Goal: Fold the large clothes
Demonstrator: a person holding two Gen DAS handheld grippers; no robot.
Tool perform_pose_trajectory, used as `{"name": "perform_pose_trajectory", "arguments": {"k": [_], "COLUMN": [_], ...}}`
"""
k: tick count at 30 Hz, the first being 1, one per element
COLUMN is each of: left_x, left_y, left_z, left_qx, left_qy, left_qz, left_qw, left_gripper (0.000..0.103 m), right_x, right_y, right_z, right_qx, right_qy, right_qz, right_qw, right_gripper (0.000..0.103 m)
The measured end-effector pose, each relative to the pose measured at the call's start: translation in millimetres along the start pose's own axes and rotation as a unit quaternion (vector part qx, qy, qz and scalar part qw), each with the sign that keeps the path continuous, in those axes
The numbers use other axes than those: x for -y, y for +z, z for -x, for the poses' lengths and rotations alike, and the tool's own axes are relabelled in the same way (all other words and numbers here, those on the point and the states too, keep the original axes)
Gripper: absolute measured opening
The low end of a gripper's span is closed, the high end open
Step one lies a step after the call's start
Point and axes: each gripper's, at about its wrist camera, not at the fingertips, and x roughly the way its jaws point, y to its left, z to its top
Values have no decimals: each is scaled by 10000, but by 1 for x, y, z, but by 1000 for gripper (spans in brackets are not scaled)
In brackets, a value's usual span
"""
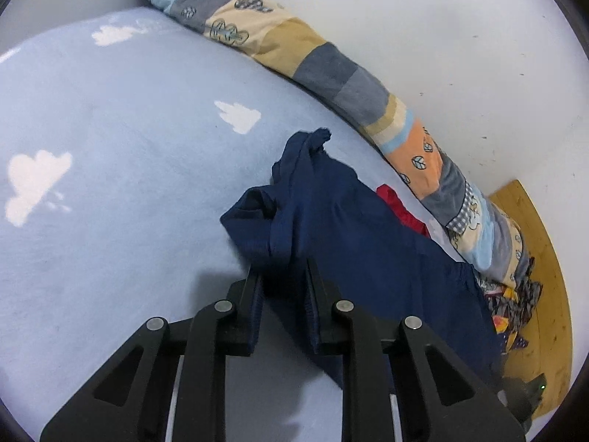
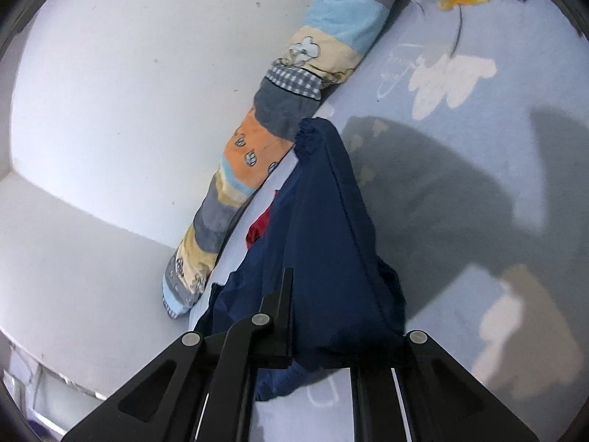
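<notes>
Both grippers have a hold of the same navy garment (image 1: pixel 353 228) here, which sits on the bed (image 1: pixel 110 118) close to the edge that runs along the wall (image 1: pixel 441 37). The left gripper (image 1: pixel 283 269) has its jaws pinched in on a bunched fold of the navy fabric, cloth clearly squeezed between the two black fingers (image 1: pixel 250 287). The right gripper (image 2: pixel 294 276) is clamped on another part of it, and the fabric drapes right over one finger so only the other one shows. From the right wrist view the garment (image 2: pixel 324 221) hangs in a long ridge up to a gathered, elastic-looking end. A bit of red cloth (image 1: pixel 401 210) peeks out from under the navy, on the wall side. A long patchwork bolster pillow (image 1: pixel 331 62) lies along that same edge of the bed, touching the wall. The sheet is light blue with white cloud prints (image 1: pixel 33 184). More colourful patterned cloth (image 1: pixel 515 313) is heaped at the far end of the pillow.
</notes>
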Motion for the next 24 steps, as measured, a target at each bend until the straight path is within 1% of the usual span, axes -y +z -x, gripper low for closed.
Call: {"name": "perform_pose_trajectory", "arguments": {"k": [1, 2, 4, 5, 8, 9, 10, 11, 12, 14, 15, 16, 17, 18, 19, 21, 22, 23, 24], "left_x": [-1, -2, -1, -1, -8, -13, -18, -21, -21, -14, -8, 1, 10, 22, 34, 62, 76, 89, 100], "left_y": [-3, -5, -11, -14, -16, -16, -15, -14, -13, -9, -9, -10, -12, -13, -16, -22, -27, -32, -38], "left_z": [6, 11, 21, 27, 33, 31, 27, 22, 17, 4, 0, -5, -10, -16, -21, -29, -35, -40, -47], "left_qx": [4, 20, -5, 4, -26, -109, -249, -406, -531, -681, -715, -769, -821, -852, -878, -914, -947, -984, -1049], "left_qy": [-10, -50, -140, -104, -10, 25, 18, -33, -25, 159, 177, 179, 173, 179, 184, 177, 301, 423, 539], "left_qz": [-4, 10, -45, -109, -73, 27, 134, 198, 192, 16, -76, -203, -346, -526, -742, -1293, -1621, -1916, -2221], "left_qw": [10000, 10000, 9999, 9999, 10000, 9999, 9996, 9990, 9984, 9976, 9973, 9967, 9959, 9948, 9932, 9872, 9818, 9756, 9679], "left_gripper": [18, 13, 12, 12, 12, 12, 12, 13, 15, 21, 21, 30, 43, 47, 47, 48, 48, 48, 50], "right_x": [-2, -2, -1, 2, 19, 23, 27, 30, 33, 31, 26, 22, 17, 10, 8, -5, -11, -15, -16], "right_y": [-3, -4, -11, -14, -19, -18, -14, -10, -6, -4, -5, -9, -14, -20, -24, -37, -41, -46, -50], "right_z": [11, 18, 34, 43, 65, 72, 78, 83, 84, 77, 68, 59, 47, 30, 21, -11, -23, -37, -52], "right_qx": [65, 102, 206, 254, 481, 603, 695, 754, 734, 576, 397, 204, -4, -260, -402, -914, -1072, -1197, -1365], "right_qy": [16, 25, 25, -6, -306, -492, -726, -771, -647, -468, -426, -397, -358, -297, -268, -268, -384, -601, -858], "right_qz": [41, 36, 10, -41, -311, -362, -396, -445, -516, -496, -384, -279, -189, -116, -87, 113, 233, 358, 449], "right_qw": [10000, 9999, 9998, 9997, 9979, 9963, 9942, 9932, 9939, 9960, 9976, 9986, 9992, 9992, 9988, 9954, 9932, 9903, 9859], "right_gripper": [7, 7, 7, 7, 7, 12, 13, 13, 13, 14, 15, 17, 17, 18, 19, 20, 25, 31, 48]}}
